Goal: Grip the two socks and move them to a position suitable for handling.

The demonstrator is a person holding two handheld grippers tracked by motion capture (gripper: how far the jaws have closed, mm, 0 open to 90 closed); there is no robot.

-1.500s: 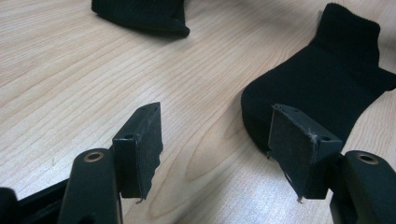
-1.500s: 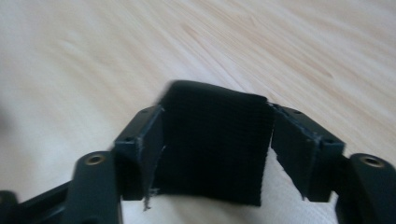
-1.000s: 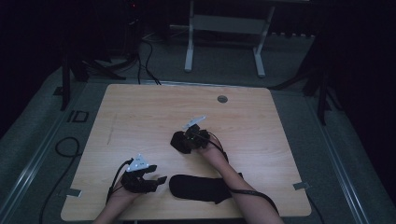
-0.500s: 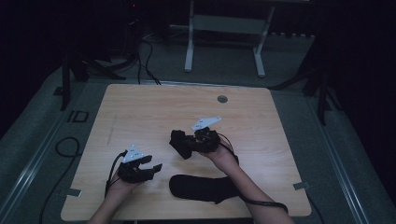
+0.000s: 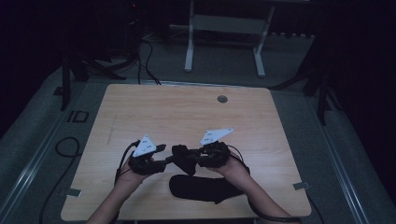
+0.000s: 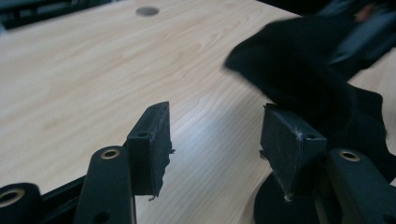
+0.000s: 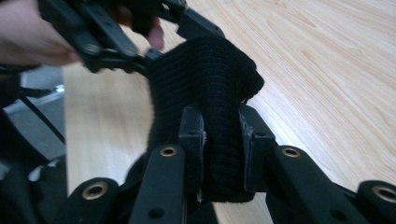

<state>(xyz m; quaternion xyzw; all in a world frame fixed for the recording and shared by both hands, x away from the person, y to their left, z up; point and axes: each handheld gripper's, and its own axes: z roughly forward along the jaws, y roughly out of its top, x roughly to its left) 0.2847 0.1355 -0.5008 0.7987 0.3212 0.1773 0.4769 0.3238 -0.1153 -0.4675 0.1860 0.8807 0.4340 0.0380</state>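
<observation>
Your right tongs [image 5: 187, 157] are clamped on a black sock [image 7: 205, 93]: in the right gripper view the ribbed knit is pinched between both pads, bunched above them and hanging a little below. In the high view that sock [image 5: 184, 158] is held up off the bench [image 5: 187, 112], near its front edge, between your two hands.

Your left tongs [image 6: 215, 140] stand apart with nothing pressed between the pads; their jaws have just been closing a little. In the left gripper view the held sock [image 6: 299, 70] hangs just past the right-hand pad, close to it, though whether it touches is hard to tell. From above, your left tongs [image 5: 161, 156] point toward the sock and sit just beside it.

A second black sock [image 5: 205, 188] lies flat on the bench under your right forearm, close to the front edge and apart from the held one. A small round grommet [image 5: 222, 99] sits in the bench top toward the far side, well away from both hands.
</observation>
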